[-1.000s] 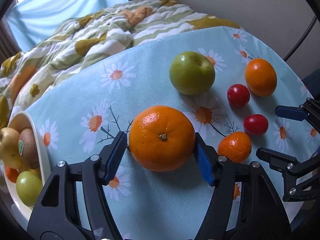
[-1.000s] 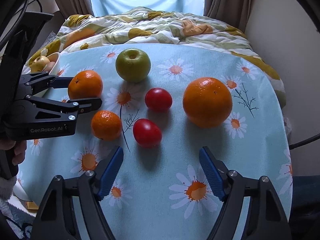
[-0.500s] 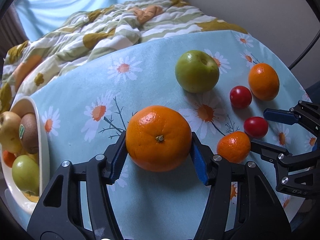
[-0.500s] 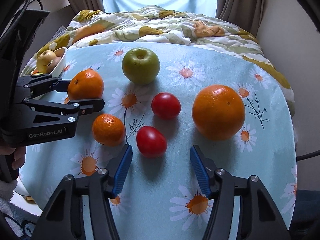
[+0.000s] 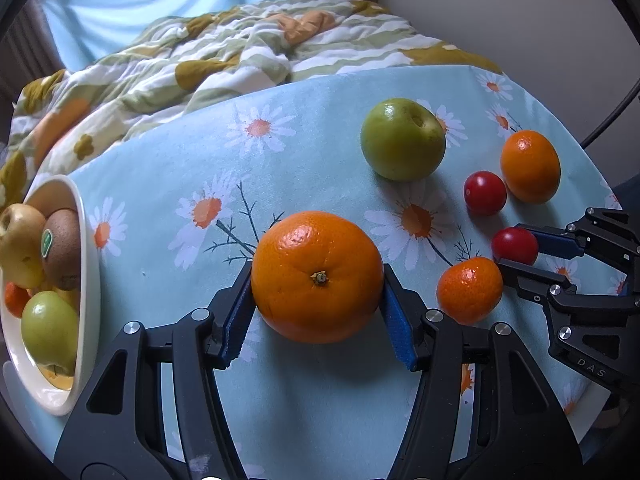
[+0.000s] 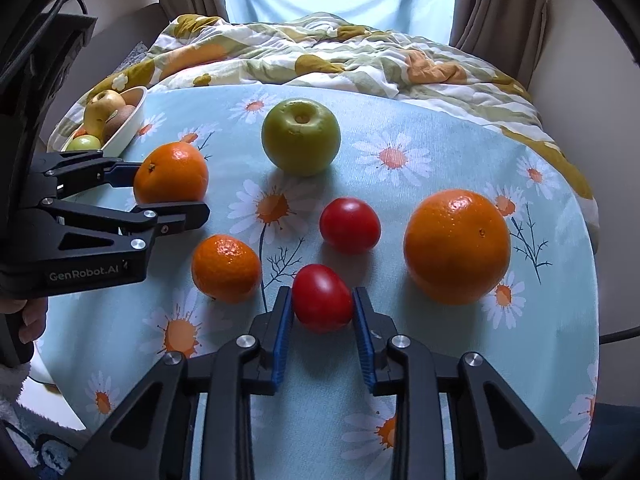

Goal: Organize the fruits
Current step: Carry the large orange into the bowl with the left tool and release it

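Note:
My left gripper [image 5: 317, 280] is shut on a large orange [image 5: 318, 240], its blue pads pressed on both sides; the right wrist view shows the same grip [image 6: 172, 190]. My right gripper [image 6: 322, 292] is shut on a red tomato [image 6: 322, 308] that rests on the daisy tablecloth [image 6: 420, 132]. In the left wrist view that tomato [image 5: 514, 246] sits between the right gripper's fingertips [image 5: 540, 238]. Loose on the cloth lie a green apple [image 6: 300, 136], a second tomato [image 6: 349, 225], a small mandarin [image 6: 226, 268] and another large orange [image 6: 456, 246].
A white bowl [image 5: 86, 240] holding apples, a kiwi and other fruit stands at the table's left edge, also in the right wrist view as the bowl [image 6: 128, 124]. A rumpled quilt [image 5: 240, 52] lies behind the table. A person's hand [image 6: 32, 320] holds the left gripper.
The right gripper's jaws closed from wide open onto the near tomato. The left gripper's pads drew in against the large orange. Both views shifted only slightly.

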Action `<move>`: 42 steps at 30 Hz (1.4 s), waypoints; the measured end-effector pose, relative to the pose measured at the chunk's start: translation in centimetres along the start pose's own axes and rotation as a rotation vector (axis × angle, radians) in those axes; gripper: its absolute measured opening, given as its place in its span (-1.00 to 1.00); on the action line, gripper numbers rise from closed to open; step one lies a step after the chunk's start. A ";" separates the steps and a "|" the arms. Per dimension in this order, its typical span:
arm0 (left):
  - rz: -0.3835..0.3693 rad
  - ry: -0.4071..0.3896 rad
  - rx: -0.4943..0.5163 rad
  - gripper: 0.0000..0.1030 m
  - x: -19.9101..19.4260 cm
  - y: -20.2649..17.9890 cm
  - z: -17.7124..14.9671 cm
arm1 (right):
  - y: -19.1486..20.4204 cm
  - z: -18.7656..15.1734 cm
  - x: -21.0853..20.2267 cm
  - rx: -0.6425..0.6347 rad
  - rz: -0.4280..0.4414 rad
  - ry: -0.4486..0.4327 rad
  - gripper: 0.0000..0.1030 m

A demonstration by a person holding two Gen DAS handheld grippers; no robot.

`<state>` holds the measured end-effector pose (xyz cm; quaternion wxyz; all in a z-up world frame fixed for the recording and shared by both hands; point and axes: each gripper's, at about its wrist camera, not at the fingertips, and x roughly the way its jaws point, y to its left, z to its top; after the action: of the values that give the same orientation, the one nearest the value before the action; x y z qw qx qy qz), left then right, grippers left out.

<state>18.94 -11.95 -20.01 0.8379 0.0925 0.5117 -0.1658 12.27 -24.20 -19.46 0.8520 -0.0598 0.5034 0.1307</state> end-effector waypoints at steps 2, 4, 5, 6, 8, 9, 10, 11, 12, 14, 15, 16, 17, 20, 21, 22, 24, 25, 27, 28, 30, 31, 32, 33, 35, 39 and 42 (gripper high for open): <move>0.000 -0.001 0.002 0.25 -0.1 0.0 0.0 | 0.0 0.0 -0.2 -0.001 -0.003 -0.005 -0.47; -0.002 -0.002 -0.002 0.25 -0.1 0.0 0.0 | 0.1 -0.1 -0.4 -0.002 -0.007 -0.010 -0.47; -0.003 -0.004 -0.004 0.25 -0.2 0.0 0.0 | 0.1 -0.1 -0.5 -0.001 -0.009 -0.012 -0.48; -0.005 -0.007 -0.007 0.25 -0.4 0.1 -0.1 | 0.1 -0.1 -0.6 0.000 -0.011 -0.013 -0.48; -0.007 -0.014 -0.013 0.25 -0.8 0.2 -0.1 | 0.2 -0.1 -0.9 0.001 -0.014 -0.018 -0.48; -0.008 -0.018 -0.015 0.25 -1.1 0.3 -0.1 | 0.2 -0.1 -1.1 0.001 -0.016 -0.021 -0.48; -0.008 -0.024 -0.019 0.25 -1.4 0.4 -0.1 | 0.2 -0.1 -1.3 0.001 -0.017 -0.024 -0.48; -0.009 -0.029 -0.023 0.25 -1.8 0.4 -0.1 | 0.2 -0.1 -1.6 0.002 -0.018 -0.027 -0.48; -0.012 -0.033 -0.028 0.25 -2.1 0.4 -0.1 | 0.3 0.0 -1.8 0.004 -0.017 -0.030 -0.48; -0.017 -0.042 -0.036 0.25 -3.0 0.6 -0.1 | 0.4 0.2 -2.5 0.006 -0.015 -0.035 -0.48; -0.018 -0.049 -0.040 0.25 -3.5 0.7 -0.2 | 0.5 0.4 -2.8 0.007 -0.013 -0.039 -0.48; -0.019 -0.057 -0.047 0.25 -4.0 0.9 -0.2 | 0.6 0.6 -3.2 0.008 -0.014 -0.044 -0.48; -0.022 -0.062 -0.057 0.25 -4.4 1.1 -0.2 | 0.7 0.7 -3.6 0.007 -0.015 -0.050 -0.48; -0.021 -0.076 -0.072 0.25 -5.7 1.9 -0.4 | 1.4 1.2 -4.5 0.006 -0.017 -0.066 -0.48; -0.018 -0.078 -0.070 0.25 -6.0 2.1 -0.4 | 1.6 1.4 -4.7 0.006 -0.016 -0.070 -0.48; -0.015 -0.080 -0.069 0.25 -6.4 2.4 -0.5 | 1.9 1.6 -4.8 0.006 -0.015 -0.073 -0.48; -0.013 -0.085 -0.071 0.25 -7.0 3.0 -0.7 | 2.4 1.9 -5.1 0.005 -0.009 -0.079 -0.48; -0.012 -0.089 -0.074 0.25 -7.3 3.5 -0.9 | 2.7 2.2 -5.2 0.005 -0.004 -0.081 -0.48; -0.008 -0.095 -0.083 0.25 -7.7 4.3 -1.0 | 3.5 2.5 -5.3 0.003 0.006 -0.089 -0.48; -0.007 -0.099 -0.089 0.25 -8.0 4.9 -1.1 | 3.9 2.8 -5.4 0.001 0.008 -0.093 -0.48; -0.004 -0.105 -0.104 0.25 -8.5 6.0 -1.4 | 4.8 3.2 -5.4 -0.007 0.012 -0.099 -0.48; -0.005 -0.107 -0.112 0.25 -8.7 6.5 -1.6 | 5.2 3.4 -5.4 -0.010 0.013 -0.099 -0.48; -0.006 -0.108 -0.118 0.25 -9.0 7.1 -1.7 | 5.8 3.6 -5.4 -0.013 0.015 -0.099 -0.48; -0.009 -0.108 -0.123 0.25 -9.4 7.7 -2.0 | 6.3 3.9 -5.5 -0.015 0.015 -0.097 -0.48; -0.015 -0.108 -0.130 0.25 -9.9 9.1 -2.5 | 7.3 4.5 -5.5 -0.014 0.014 -0.092 -0.48; -0.016 -0.107 -0.147 0.25 -11.2 11.8 -3.4 | 9.9 5.5 -6.1 -0.013 0.023 -0.096 -0.48; -0.009 -0.106 -0.150 0.25 -12.2 13.9 -4.2 | 12.0 6.2 -6.2 0.000 0.039 -0.099 -0.48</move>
<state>15.55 4.52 -11.33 0.8676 0.0182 0.4782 -0.1354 11.25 -12.29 -10.67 0.8730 -0.0434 0.4619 0.1503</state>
